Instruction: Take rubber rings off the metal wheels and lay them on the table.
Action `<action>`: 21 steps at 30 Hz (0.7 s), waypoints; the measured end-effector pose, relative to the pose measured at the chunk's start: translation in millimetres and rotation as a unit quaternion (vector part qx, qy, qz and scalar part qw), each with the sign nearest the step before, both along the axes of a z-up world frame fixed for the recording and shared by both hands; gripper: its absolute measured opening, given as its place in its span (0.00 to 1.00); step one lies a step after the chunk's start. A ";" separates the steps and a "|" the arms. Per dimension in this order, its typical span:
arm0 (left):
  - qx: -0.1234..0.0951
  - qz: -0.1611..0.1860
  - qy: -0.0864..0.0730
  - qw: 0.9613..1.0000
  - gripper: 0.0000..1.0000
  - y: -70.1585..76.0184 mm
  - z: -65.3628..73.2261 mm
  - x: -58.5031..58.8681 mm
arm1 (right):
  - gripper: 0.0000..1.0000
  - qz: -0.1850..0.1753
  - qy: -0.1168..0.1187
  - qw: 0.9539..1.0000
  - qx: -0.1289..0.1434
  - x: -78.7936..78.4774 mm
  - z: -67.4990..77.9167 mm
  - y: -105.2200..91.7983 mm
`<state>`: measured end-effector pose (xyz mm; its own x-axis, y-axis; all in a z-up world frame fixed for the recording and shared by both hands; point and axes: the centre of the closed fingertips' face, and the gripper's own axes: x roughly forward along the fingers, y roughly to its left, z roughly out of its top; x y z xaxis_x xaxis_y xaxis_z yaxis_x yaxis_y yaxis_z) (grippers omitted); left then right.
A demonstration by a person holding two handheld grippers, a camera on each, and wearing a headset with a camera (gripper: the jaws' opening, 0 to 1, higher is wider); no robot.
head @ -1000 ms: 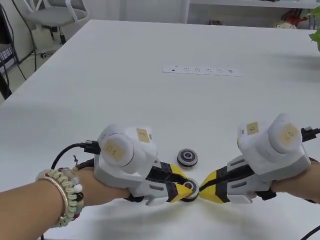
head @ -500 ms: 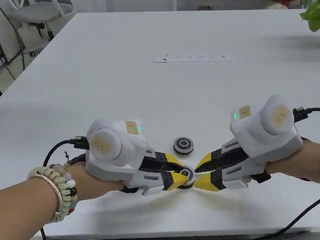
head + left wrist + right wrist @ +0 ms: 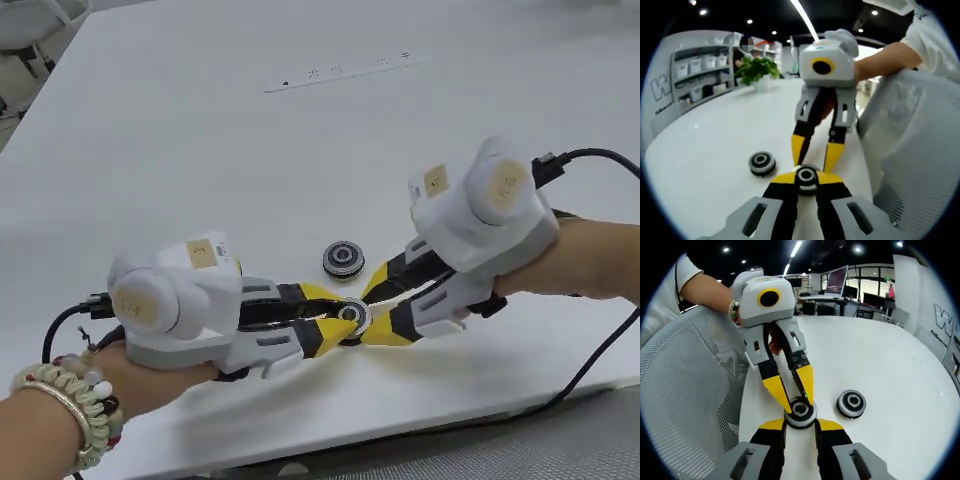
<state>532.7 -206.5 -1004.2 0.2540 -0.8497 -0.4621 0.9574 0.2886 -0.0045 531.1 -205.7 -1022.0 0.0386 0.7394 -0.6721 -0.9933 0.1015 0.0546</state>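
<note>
Gripping one wheel [image 3: 350, 316], seemingly, other wheel [image 3: 343, 258] free

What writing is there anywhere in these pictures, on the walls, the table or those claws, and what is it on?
"W": big letter on the wall, cut off; again in the right gripper view.
Small line beneath each "W": too blurred to read.
Tan stickers on the left claw and right claw: marks too blurred.
Power strip: markings too small.
Metal wheel between both claws: nothing readable.
</note>
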 end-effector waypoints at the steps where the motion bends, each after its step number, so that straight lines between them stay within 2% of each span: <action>1: 0.001 0.000 0.000 1.000 0.13 0.0 -0.1 0.0 | 0.20 -0.001 0.003 1.000 0.001 0.1 0.1 -0.6; 4: 0.003 0.000 -0.001 1.000 0.13 0.1 -0.3 0.3 | 0.17 -0.002 0.010 1.000 0.000 -0.9 -0.5 -3.1; 7: 0.005 0.002 -0.002 1.000 0.13 1.0 -0.3 1.3 | 0.04 -0.004 0.015 1.000 -0.005 -0.8 -2.0 -7.9; 10: 0.006 0.001 -0.002 1.000 0.13 1.0 -0.2 1.2 | 0.02 -0.009 0.018 1.000 -0.002 -0.2 -1.9 -7.4; 12: 0.007 0.001 -0.003 1.000 0.13 1.0 -0.2 1.3 | 0.04 -0.006 0.012 1.000 -0.007 -0.6 -0.1 -7.8; 15: 0.007 0.001 -0.003 1.000 0.13 1.1 -0.2 1.1 | 0.15 -0.002 0.010 1.000 -0.009 -1.8 0.8 -9.1; 21: 0.006 0.000 -0.003 1.000 0.13 1.3 -0.3 1.2 | 0.23 0.001 0.007 1.000 -0.001 -4.8 -1.7 -1.0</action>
